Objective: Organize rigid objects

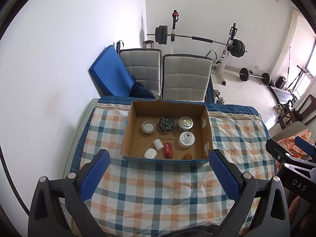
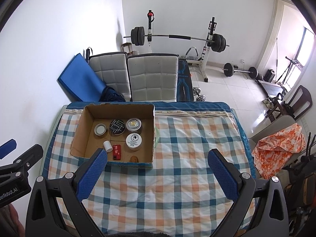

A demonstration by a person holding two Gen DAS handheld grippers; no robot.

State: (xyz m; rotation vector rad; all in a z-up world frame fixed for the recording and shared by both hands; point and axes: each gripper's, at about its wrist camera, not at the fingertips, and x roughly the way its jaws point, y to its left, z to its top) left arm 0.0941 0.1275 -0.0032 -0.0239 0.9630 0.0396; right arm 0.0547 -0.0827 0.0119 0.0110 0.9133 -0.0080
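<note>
The left gripper [image 1: 159,159] is hanging over the checked tablecloth [image 1: 158,187] with its blue fingers [image 1: 94,175] spread wide, gripping nothing and touching nothing. The right gripper [image 2: 158,158] is doing the same, its fingers [image 2: 223,175] standing wide apart over the cloth and holding nothing. The things to be sorted are all sitting inside the open cardboard box [image 1: 128,136] at the far side of the table: a small open tin [image 1: 148,126], a black round tin [image 1: 166,124] and a silver tin [image 1: 185,122] along the back, a white-lidded jar [image 1: 186,139] in front of the silver one, and nearer the front wall a white cap [image 1: 158,144], a white earbud case [image 1: 150,153], a red packet [image 1: 168,150] and a walnut [image 1: 187,156]. In the right wrist view the left finger is covering the earbud case, and the box's front wall is cutting off the walnut's lower edge. Print on the lids is too small to read. Two padded chairs [image 1: 185,77] are standing behind the table.
</note>
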